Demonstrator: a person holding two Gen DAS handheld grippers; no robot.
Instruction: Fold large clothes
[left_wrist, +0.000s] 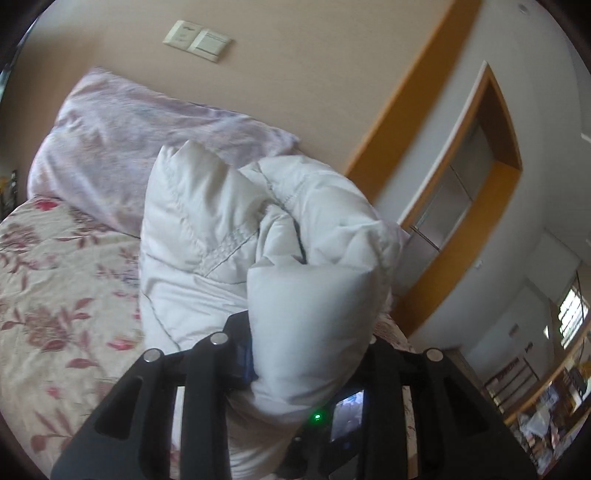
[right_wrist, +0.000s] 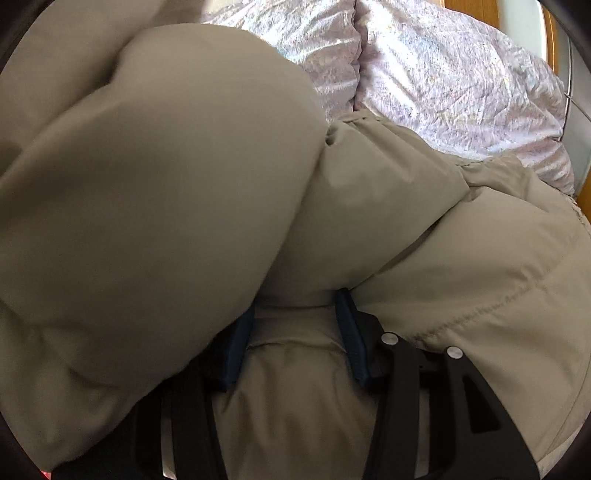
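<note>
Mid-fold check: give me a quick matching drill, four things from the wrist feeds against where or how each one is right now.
Things:
1. puffy jacket
2. pillow
3. floral bedspread
4. wall switch plate

States:
A. flat on the bed, red leaf pattern
B. mounted on the beige wall above the bed
C. pale lilac, propped at the head of the bed
D. bunched and padded, a fold clamped in the left gripper and another in the right gripper

Pairs: 1-D, 2-C, 3-A, 4-B
</note>
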